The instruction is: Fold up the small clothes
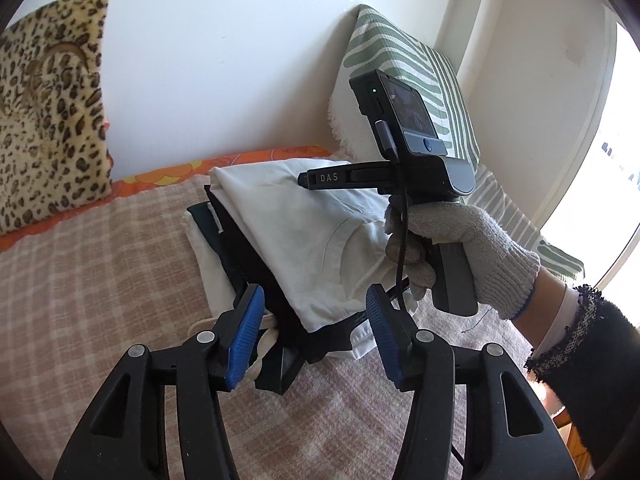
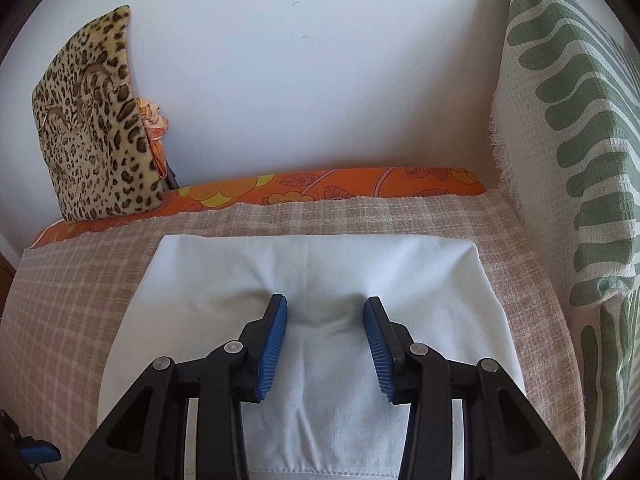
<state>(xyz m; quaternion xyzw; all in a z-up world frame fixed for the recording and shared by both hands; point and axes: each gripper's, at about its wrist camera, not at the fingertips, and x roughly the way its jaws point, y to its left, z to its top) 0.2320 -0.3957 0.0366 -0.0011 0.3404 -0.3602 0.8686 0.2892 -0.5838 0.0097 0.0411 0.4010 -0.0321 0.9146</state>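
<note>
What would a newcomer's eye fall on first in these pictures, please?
Probably the stack of folded clothes mid-bed, topped by a white garment, with the right gripper pressing into it, jaws apart. Then the leopard-print cushion against the wall at left and the green-striped pillow at right.

Both wrist cameras look steeply down, close over the checked blanket (image 2: 400,216), sharing the leopard cushion (image 1: 48,112) and white wall (image 2: 320,60).

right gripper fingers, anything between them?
In the right wrist view, the right gripper is open, its fingers pressing down on the white garment, a puckered ridge of that cloth between them.
</note>
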